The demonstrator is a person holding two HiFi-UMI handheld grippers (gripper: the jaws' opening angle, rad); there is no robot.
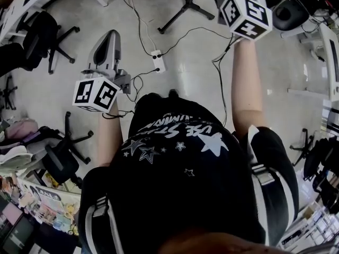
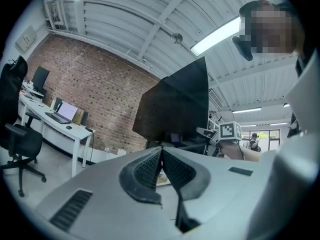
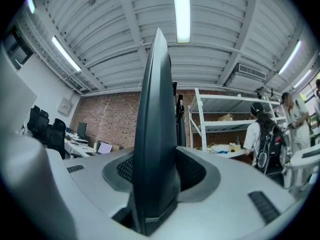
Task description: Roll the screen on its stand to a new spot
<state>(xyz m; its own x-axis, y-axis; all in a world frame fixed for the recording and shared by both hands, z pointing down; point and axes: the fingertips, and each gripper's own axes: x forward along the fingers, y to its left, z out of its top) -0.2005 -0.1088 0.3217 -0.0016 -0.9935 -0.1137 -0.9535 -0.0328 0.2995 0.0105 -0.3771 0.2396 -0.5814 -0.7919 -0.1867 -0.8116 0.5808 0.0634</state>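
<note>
right claw – pinching screen edge | left claw – pressed together, empty | nearby: power strip, office chair

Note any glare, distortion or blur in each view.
Head view: sharp, evenly lit, dark shirt fills the lower frame. Left gripper view: fisheye bending, ceiling light blown out. Right gripper view: same bending, strip light glaring above the dark screen.

Ceiling strip lights glare above the screen; fisheye curvature and black corners ring both gripper views.
</note>
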